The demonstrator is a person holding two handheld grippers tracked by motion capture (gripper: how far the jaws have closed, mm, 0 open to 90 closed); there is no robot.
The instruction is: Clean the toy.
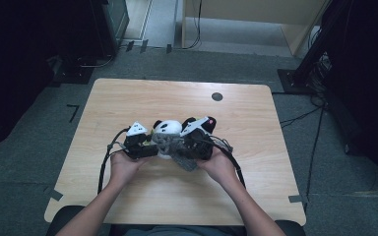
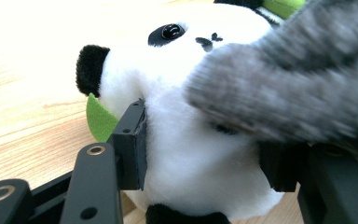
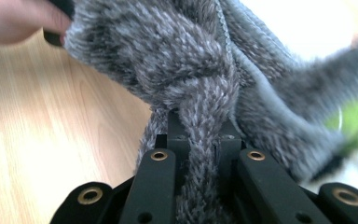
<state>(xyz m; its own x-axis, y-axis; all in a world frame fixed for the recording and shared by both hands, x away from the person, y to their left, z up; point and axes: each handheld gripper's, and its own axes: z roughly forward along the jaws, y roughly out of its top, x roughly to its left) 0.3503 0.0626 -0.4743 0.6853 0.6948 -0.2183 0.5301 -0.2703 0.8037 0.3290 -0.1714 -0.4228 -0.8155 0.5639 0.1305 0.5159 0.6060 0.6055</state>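
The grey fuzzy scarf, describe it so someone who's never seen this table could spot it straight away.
On the wooden table, look between the person's two grippers near the front middle, where a plush panda sits. The scarf is the shaggy grey knit strip draped across the panda's front, one end pinched in the right gripper. It is the one grey, woolly thing beside the white-and-black toy.

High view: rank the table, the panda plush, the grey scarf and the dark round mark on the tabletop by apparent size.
1. table
2. panda plush and grey scarf: alike, each partly hidden by the tongs, so unranked
3. dark round mark
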